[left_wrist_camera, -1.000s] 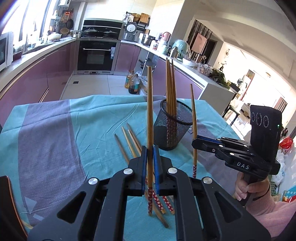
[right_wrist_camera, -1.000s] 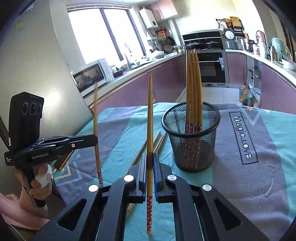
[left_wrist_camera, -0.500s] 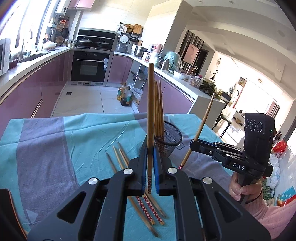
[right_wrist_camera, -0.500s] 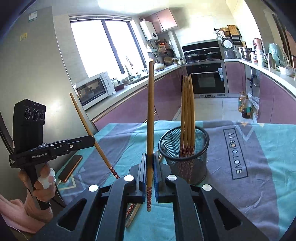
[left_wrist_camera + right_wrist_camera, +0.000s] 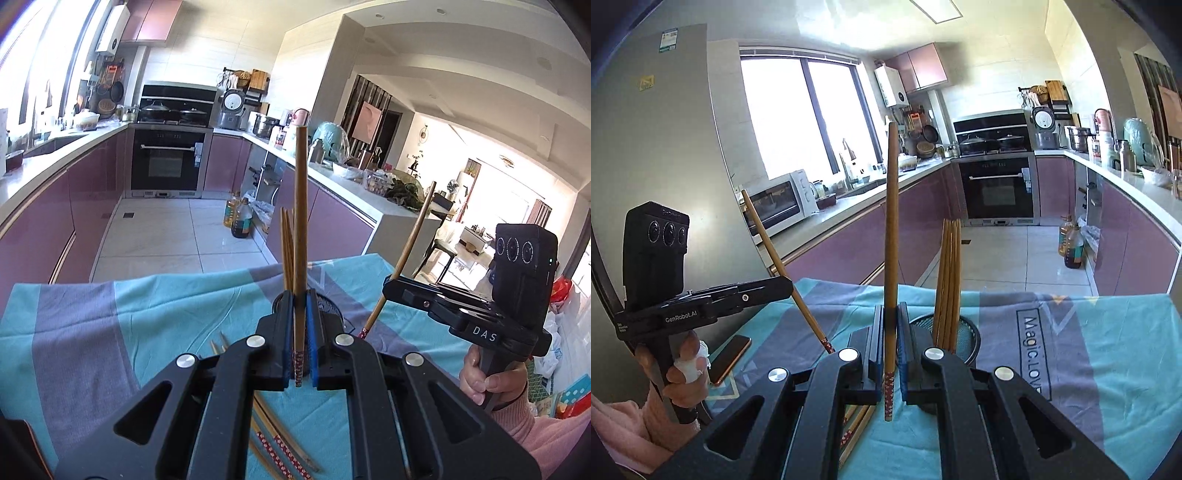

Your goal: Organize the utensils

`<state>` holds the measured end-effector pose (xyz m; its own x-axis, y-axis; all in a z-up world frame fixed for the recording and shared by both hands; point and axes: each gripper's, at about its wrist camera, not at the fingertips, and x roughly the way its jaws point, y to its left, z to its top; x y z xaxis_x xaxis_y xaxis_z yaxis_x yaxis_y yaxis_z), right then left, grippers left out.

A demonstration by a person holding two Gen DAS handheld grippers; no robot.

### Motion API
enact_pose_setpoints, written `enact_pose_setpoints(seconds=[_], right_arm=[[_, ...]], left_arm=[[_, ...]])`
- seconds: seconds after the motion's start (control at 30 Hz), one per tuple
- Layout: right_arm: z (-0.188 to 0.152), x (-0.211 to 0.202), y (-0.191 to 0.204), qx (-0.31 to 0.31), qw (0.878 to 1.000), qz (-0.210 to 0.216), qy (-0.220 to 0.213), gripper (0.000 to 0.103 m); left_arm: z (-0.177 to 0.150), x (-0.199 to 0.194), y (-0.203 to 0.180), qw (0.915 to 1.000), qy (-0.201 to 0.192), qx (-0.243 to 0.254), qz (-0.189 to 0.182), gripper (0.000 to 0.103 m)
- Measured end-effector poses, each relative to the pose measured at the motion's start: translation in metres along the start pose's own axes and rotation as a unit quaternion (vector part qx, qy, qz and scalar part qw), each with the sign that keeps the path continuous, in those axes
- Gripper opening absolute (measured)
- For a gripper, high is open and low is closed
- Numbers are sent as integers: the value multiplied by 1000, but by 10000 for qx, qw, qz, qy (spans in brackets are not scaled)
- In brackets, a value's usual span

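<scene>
A: What words can you read?
B: "DAS" on the right gripper (image 5: 388, 291), "GenRobot.AI" on the left gripper (image 5: 788, 286), "Magic.LOVE" on the cloth (image 5: 1108, 332) over the tabletop.
A: What do the jaws hold?
B: Each pair squeezes one chopstick (image 5: 300, 236), another (image 5: 891, 240).
A: What's near?
B: A mesh cup (image 5: 964, 338) with chopsticks behind the jaws, loose chopsticks (image 5: 277, 448) below, a phone (image 5: 729, 354).

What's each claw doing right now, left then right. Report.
Left claw: closed on one chopstick, held upright.
Right claw: closed on another chopstick, also upright.
</scene>
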<state>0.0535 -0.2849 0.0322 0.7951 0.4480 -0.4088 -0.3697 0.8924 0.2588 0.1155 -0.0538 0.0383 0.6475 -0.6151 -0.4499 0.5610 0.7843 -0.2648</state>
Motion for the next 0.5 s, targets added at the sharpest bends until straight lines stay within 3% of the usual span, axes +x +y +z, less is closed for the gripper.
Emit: enact_pose_setpoints(seconds=[0.5], right_arm=[[33,-8,-2,-188,9990,-122,-386,6]], left_arm=[[35,1,-27,9985,-391,381,13,8]])
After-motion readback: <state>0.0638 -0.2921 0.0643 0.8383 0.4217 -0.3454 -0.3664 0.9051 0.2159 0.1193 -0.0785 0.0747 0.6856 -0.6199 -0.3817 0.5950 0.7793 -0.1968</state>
